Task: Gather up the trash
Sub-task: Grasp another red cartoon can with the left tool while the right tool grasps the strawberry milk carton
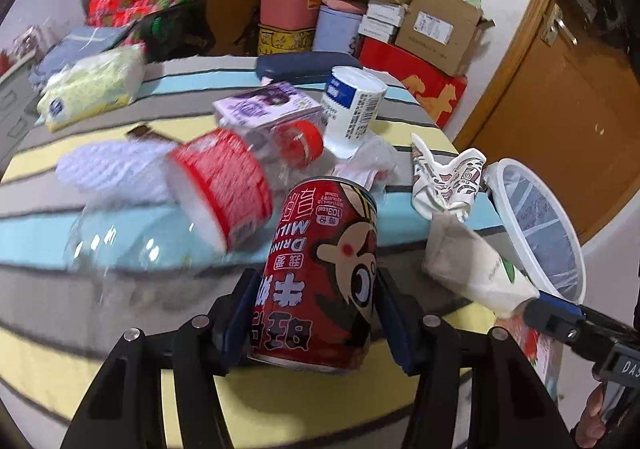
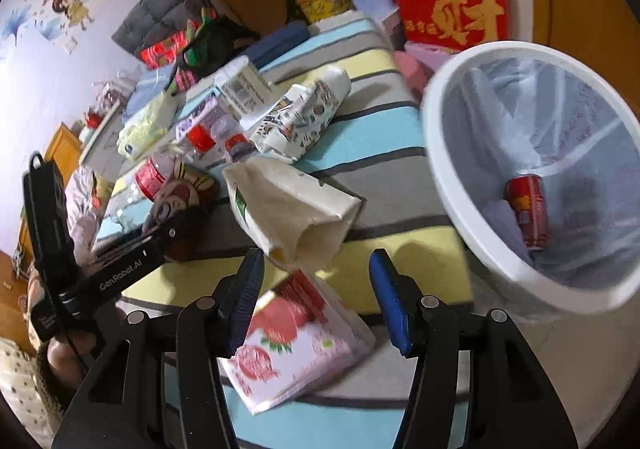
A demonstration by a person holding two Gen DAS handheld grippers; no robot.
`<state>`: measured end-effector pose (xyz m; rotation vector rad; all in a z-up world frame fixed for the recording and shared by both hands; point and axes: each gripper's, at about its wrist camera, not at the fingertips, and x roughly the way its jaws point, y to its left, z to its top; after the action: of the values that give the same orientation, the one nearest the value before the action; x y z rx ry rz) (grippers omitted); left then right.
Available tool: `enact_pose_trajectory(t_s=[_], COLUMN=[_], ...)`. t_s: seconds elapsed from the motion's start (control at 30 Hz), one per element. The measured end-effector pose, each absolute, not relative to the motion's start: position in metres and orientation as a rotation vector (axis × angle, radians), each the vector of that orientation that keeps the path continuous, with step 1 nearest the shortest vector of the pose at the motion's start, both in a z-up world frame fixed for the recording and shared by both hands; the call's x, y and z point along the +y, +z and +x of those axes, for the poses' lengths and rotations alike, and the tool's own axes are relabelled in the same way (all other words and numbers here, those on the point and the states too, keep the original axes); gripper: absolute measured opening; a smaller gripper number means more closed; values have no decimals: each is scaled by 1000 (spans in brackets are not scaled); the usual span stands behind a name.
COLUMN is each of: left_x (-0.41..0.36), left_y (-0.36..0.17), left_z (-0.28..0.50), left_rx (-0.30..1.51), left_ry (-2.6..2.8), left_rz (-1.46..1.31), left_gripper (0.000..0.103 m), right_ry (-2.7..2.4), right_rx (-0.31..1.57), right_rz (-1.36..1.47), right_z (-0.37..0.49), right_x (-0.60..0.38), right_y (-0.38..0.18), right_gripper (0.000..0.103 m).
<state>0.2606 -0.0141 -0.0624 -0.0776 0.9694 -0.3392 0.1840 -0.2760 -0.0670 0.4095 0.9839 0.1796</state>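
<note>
My left gripper (image 1: pixel 316 313) is shut on a red milk-drink can (image 1: pixel 324 269) and holds it above the striped bed cover (image 1: pixel 120 329); it also shows in the right wrist view (image 2: pixel 180 193). My right gripper (image 2: pixel 316 293) is open and empty, above a pink strawberry carton (image 2: pixel 296 341) and just short of a beige paper bag (image 2: pixel 296 209). A white lined trash bin (image 2: pixel 440 169) stands at the right with another red can (image 2: pixel 528 209) inside. A clear bottle with a red label (image 1: pixel 216 189) lies left of the held can.
A crumpled patterned cup (image 1: pixel 444 181), a white tub (image 1: pixel 352 109), a purple carton (image 1: pixel 264 107) and a yellow tissue pack (image 1: pixel 92 89) lie on the bed. Boxes and containers (image 1: pixel 400 29) are stacked at the back. A wooden door (image 1: pixel 560 89) is at the right.
</note>
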Motion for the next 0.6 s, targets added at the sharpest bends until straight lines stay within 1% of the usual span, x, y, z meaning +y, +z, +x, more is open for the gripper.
enact_pose_trajectory(t_s=[0.1, 0.13, 0.2, 0.3, 0.43, 0.6], left_x=[-8, -5, 1, 9, 24, 40], left_y=[-61, -62, -62, -61, -61, -60], left_z=[243, 236, 225, 214, 198, 186], left_rx=[960, 961, 960, 956, 953, 953], left_ry=[-313, -316, -316, -293, -281, -250], left_rz=[-68, -84, -101, -110, -132, -140], left_gripper=[58, 58, 58, 58, 58, 58], right_ry=[141, 136, 141, 169, 202, 282], right_rx=[941, 927, 926, 936, 976, 948], right_rz=[421, 422, 445, 475, 446, 365], right_z=[167, 162, 157, 159, 164, 177], right_x=[-279, -277, -274, -263, -248, -230], right_y=[-65, -64, -65, -71, -81, -78], right_gripper=[62, 63, 63, 69, 69, 69])
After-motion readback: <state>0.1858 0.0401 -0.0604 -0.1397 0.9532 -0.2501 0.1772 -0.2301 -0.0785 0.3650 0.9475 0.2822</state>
